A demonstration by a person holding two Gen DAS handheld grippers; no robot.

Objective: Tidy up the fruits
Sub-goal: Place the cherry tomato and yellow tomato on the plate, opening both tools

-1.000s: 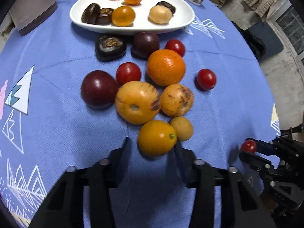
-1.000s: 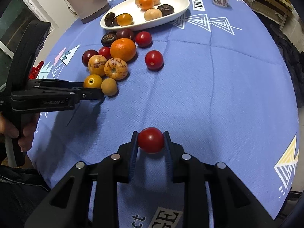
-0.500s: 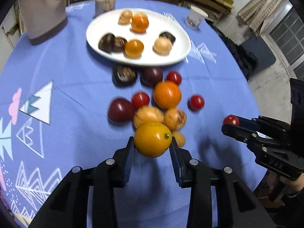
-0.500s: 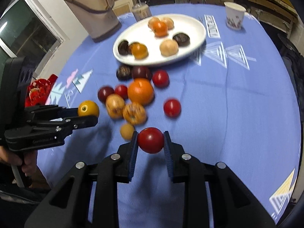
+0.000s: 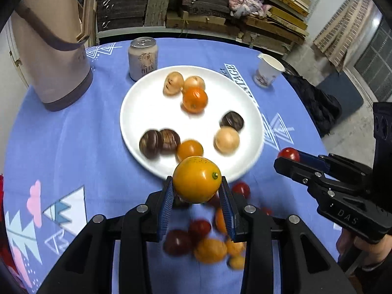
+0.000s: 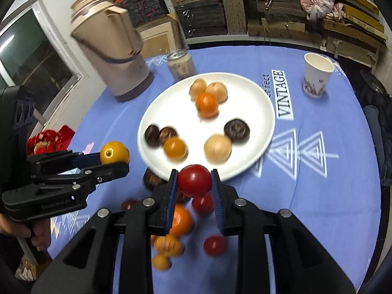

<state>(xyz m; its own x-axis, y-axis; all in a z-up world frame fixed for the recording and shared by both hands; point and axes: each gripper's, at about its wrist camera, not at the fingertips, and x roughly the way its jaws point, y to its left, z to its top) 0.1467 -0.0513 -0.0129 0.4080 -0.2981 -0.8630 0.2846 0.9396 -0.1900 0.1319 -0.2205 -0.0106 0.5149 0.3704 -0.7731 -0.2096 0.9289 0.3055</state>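
Seven fruits plated on white plate (image 5: 137,132) ahead, left gripper (image 5: 196,191) clamping yellow fruit (image 5: 196,179), right gripper (image 6: 193,188) clamping red tomato (image 6: 194,180), loose pile (image 5: 208,245) beneath remaining.

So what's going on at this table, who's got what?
A person is sorting fruit with a gripper in each hand. The left gripper is shut on a yellow-orange fruit, and the right gripper is shut on a red tomato. Both are held above the blue tablecloth, near the closer edge of the white plate, which already holds seven fruits. More loose fruit lies on the cloth below the grippers.
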